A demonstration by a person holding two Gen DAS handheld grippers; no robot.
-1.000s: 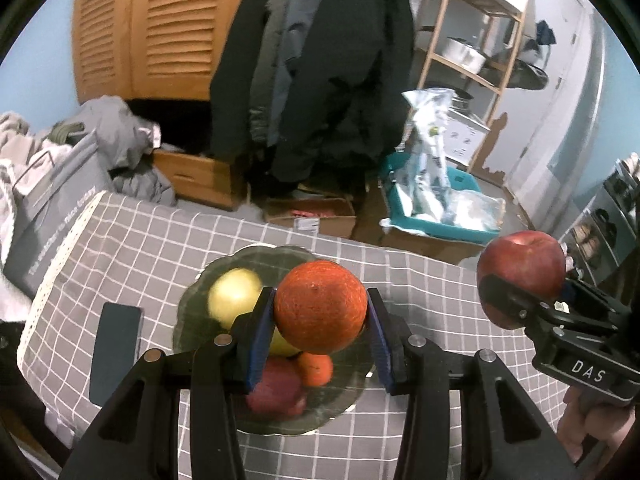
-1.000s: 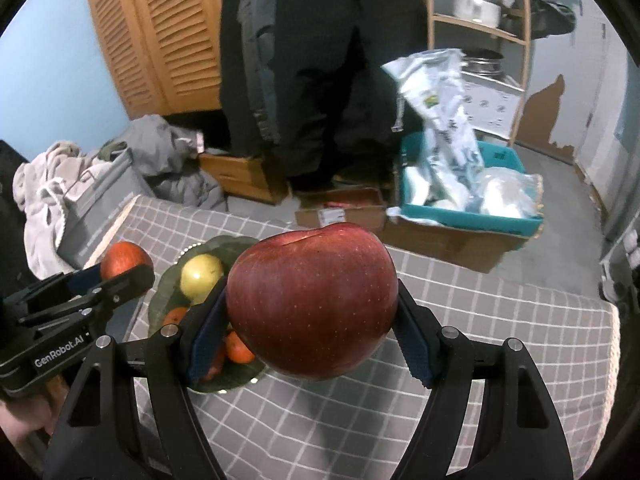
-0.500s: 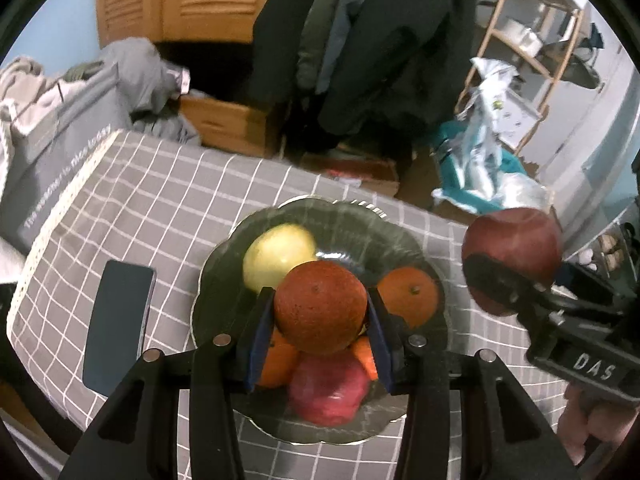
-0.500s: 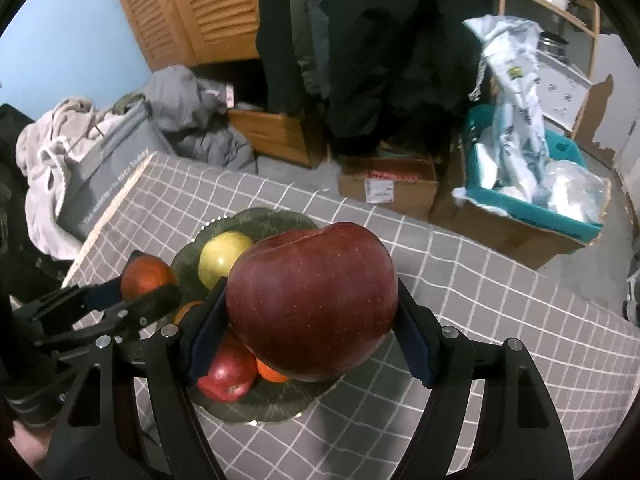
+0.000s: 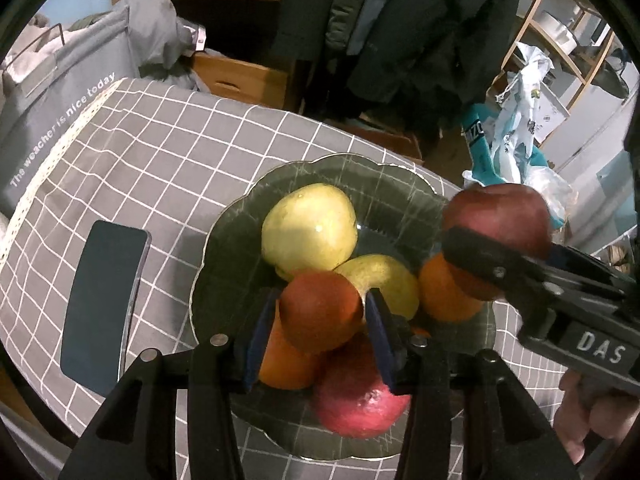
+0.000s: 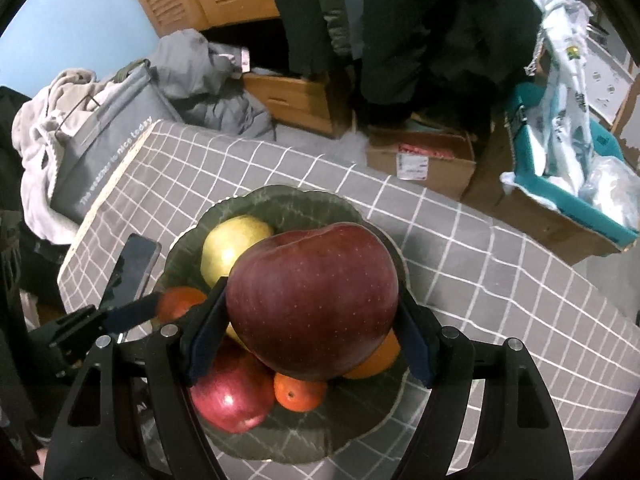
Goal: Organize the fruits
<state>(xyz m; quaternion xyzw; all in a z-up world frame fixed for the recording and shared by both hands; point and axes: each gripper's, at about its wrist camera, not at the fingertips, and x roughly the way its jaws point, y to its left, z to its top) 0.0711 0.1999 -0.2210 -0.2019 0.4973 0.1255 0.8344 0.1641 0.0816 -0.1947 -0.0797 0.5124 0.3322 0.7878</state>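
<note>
A dark green glass plate (image 5: 320,176) (image 6: 280,204) on the grey checked tablecloth holds a yellow-green apple (image 5: 308,228) (image 6: 232,248), a second yellow fruit (image 5: 384,280), oranges (image 5: 444,292) (image 6: 298,394) and a red apple (image 5: 360,404) (image 6: 228,396). My left gripper (image 5: 320,316) is shut on an orange (image 5: 320,312), low over the plate's fruit. My right gripper (image 6: 312,312) is shut on a large dark red apple (image 6: 316,300) (image 5: 500,224), above the plate's right side.
A dark phone (image 5: 100,312) (image 6: 134,272) lies on the cloth left of the plate. Beyond the table's far edge are a grey storage bag (image 5: 60,92), a wooden drawer (image 5: 240,76), hanging coats (image 5: 380,20), cardboard boxes (image 6: 420,156) and a teal bin (image 6: 568,184).
Both grippers have moved forward and down over the plate with their fruit. The plate and its fruit now look larger and closer.
</note>
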